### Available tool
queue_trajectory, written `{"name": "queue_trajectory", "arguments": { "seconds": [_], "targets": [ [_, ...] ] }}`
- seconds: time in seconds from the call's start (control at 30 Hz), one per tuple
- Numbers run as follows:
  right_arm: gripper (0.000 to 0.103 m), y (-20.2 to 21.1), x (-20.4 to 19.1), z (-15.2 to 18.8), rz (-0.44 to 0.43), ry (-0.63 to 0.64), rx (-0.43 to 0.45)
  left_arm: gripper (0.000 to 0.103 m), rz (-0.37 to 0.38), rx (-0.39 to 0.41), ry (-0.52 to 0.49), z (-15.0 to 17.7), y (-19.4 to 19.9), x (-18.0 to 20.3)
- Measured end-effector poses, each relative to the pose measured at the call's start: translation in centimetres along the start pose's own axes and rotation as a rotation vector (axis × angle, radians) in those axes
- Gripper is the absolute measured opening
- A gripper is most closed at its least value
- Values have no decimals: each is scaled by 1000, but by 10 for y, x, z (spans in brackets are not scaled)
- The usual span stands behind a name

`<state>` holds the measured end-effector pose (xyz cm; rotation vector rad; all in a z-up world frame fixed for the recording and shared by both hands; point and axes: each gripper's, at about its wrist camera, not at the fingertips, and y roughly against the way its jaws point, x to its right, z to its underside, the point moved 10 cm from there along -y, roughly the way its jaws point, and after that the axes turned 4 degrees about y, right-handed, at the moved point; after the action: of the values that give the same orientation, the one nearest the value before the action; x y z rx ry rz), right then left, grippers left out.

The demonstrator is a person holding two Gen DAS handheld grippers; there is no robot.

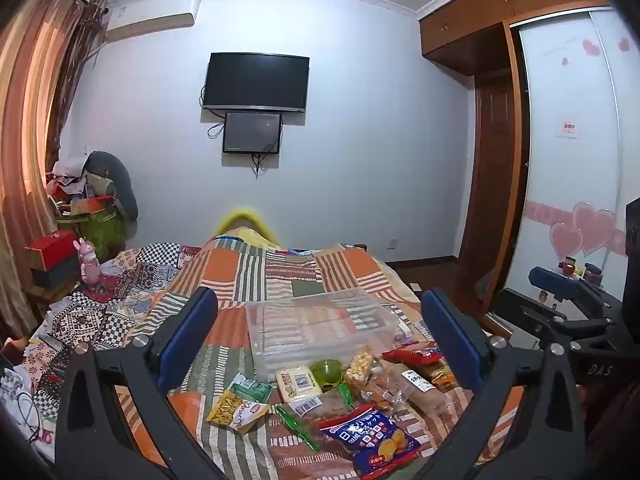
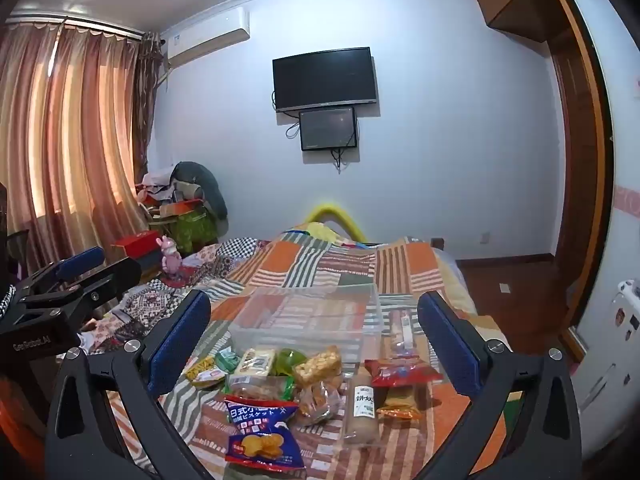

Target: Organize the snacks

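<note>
Several snack packets lie in a loose pile on the patchwork bedspread point(image 1: 248, 268): a blue biscuit bag point(image 1: 372, 440) point(image 2: 260, 432), a red packet point(image 1: 414, 352) point(image 2: 400, 370), a yellow cracker packet point(image 1: 236, 406), a green cup point(image 1: 326, 370) and a long pale roll point(image 2: 362, 412). A clear plastic box point(image 1: 316, 324) point(image 2: 304, 316) stands empty just behind them. My left gripper point(image 1: 320, 328) is open and empty above the pile. My right gripper point(image 2: 316, 328) is open and empty too, to the right of the left one.
The right gripper shows at the right edge of the left wrist view point(image 1: 560, 304), the left gripper at the left edge of the right wrist view point(image 2: 68, 288). A pink toy rabbit point(image 1: 89, 264) and red boxes point(image 1: 52, 250) sit at the bed's left. A wardrobe point(image 1: 568, 152) stands right.
</note>
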<state>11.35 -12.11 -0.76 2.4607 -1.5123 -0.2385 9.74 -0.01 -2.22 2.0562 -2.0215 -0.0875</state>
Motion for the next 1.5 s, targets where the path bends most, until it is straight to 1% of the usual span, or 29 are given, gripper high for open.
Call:
{"name": "queue_trajectory", "arguments": {
  "seconds": [0.03, 0.4, 0.5, 1.5],
  "targets": [
    [103, 0, 0, 0, -1, -2, 1, 103, 0, -12, 1, 1, -1, 0],
    [103, -6, -2, -4, 0, -12, 4, 103, 1, -3, 1, 6, -5, 4],
    [103, 3, 1, -5, 3, -14, 17, 103, 9, -1, 1, 4, -2, 3],
    [103, 7, 2, -11, 5, -23, 34, 103, 13, 11, -3, -1, 4, 8]
  ]
}}
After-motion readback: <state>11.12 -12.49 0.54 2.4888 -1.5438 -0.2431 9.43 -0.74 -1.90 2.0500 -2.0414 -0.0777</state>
